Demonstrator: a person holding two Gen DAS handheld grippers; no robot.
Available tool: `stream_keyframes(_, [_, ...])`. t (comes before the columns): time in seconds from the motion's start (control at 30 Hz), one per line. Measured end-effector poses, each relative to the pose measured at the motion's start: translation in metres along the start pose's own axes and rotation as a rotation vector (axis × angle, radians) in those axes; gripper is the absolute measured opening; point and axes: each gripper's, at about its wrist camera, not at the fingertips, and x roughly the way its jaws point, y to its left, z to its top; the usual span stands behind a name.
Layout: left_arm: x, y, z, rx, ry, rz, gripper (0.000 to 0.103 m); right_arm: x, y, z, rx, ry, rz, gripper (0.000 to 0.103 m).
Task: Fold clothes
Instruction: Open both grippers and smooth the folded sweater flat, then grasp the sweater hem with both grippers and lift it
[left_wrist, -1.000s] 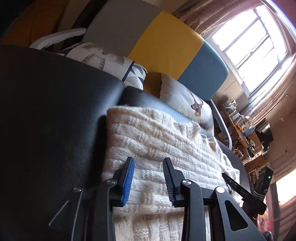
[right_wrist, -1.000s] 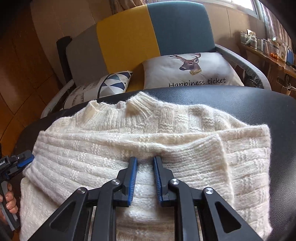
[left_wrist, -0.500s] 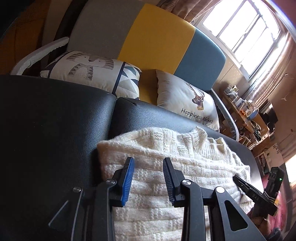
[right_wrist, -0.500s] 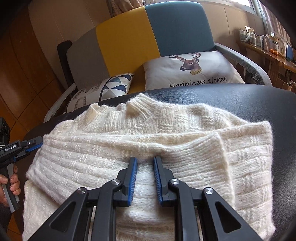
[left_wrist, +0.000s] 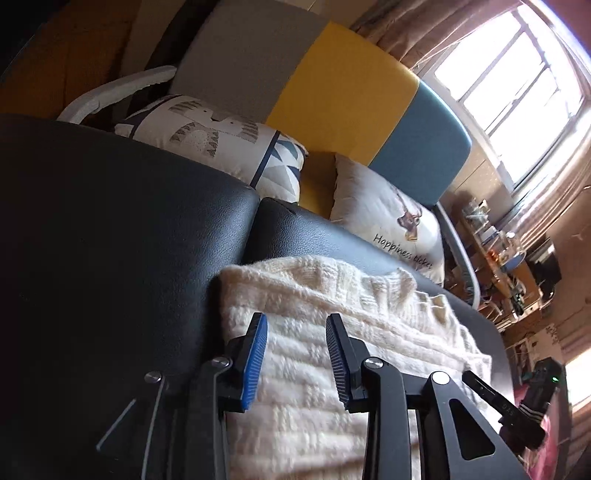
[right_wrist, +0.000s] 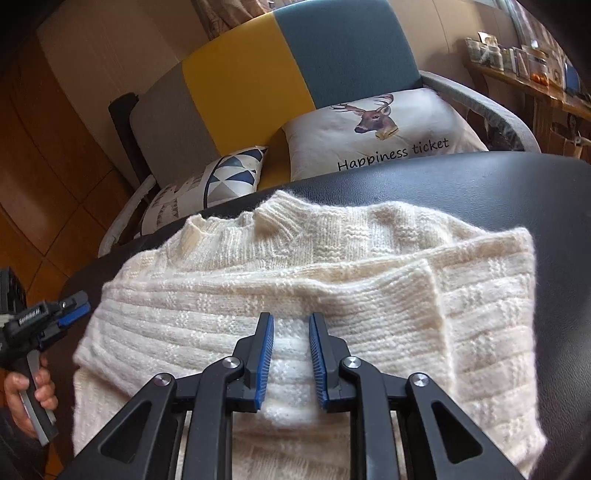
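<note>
Sweater, cream chunky-knit (right_wrist: 332, 280), lies part-folded on black leather padded surface (left_wrist: 129, 240), collar toward far edge, one layer doubled over on right side. My right gripper (right_wrist: 291, 325) above near hem; jaws opening, narrow gap, knit seen between blue pads, grip not confirmed. My left gripper (left_wrist: 295, 325) over sweater's left edge; jaws opening, pads clear of knit. Beyond: grey-yellow-blue sofa (right_wrist: 258, 74), white deer-print cushion (right_wrist: 376, 129).
</note>
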Motion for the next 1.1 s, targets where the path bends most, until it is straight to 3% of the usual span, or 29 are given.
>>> stream_keyframes(0.1, [-0.044,0.011,-0.026,-0.005,-0.001,-0.053,0.047,-0.036,-0.014,-0.010,0.108,-0.009,0.145,0.024])
stream_keyframes(0.23, [-0.089,0.028,-0.072,0.017,0.038,-0.070,0.048,-0.088,-0.051,-0.044,0.268,0.006,0.241,0.027])
stream_keyframes(0.5, [-0.140,0.051,-0.153,0.022,0.107,-0.078,0.056,-0.186,-0.117,-0.143,0.414,0.102,0.195,0.029])
stream_keyframes(0.67, [-0.148,0.056,-0.180,0.010,0.147,-0.076,0.060,-0.210,-0.143,-0.199,0.510,0.212,0.244,0.030])
stream_keyframes(0.77, [-0.151,0.054,-0.191,0.029,0.168,-0.075,0.062,-0.203,-0.138,-0.217,0.508,0.272,0.320,0.033])
stream_keyframes(0.93, [-0.154,0.051,-0.206,0.059,0.177,-0.065,0.067,-0.181,-0.114,-0.219,0.470,0.299,0.399,0.032])
stream_keyframes(1.1, [-0.155,0.044,-0.218,0.101,0.162,-0.043,0.071,-0.168,-0.103,-0.219,0.481,0.261,0.422,0.032])
